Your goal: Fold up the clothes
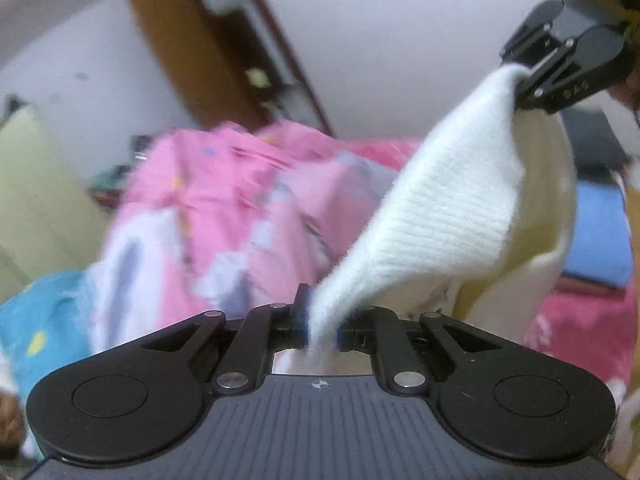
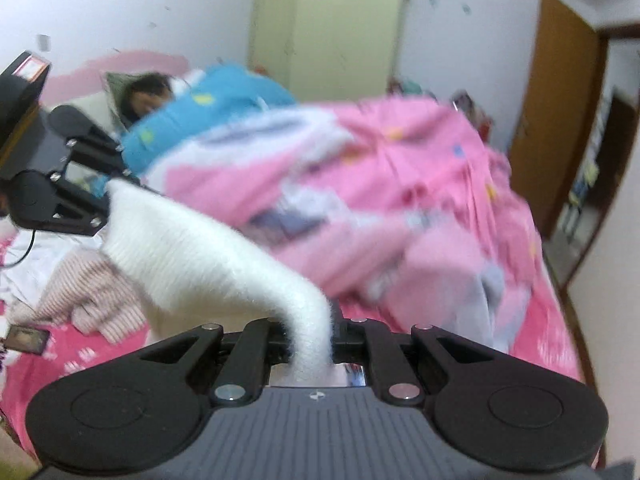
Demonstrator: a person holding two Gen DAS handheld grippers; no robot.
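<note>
- Currently I have the left gripper [image 1: 322,330] clamped on one edge of a white ribbed knit garment [image 1: 436,216].
- Right gripper [image 2: 310,346] likewise pinches the opposite edge.
- Garment spans taut between both, long axis running gripper to gripper, hanging clear above the pink patterned quilt [image 2: 400,184].
- Neither hand is nearer; lay-down judged to need both together.

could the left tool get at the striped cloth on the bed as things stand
Probably not: the left tool is shut on the white knit garment, as is the right tool; the striped cloth lies uncovered below.
</note>
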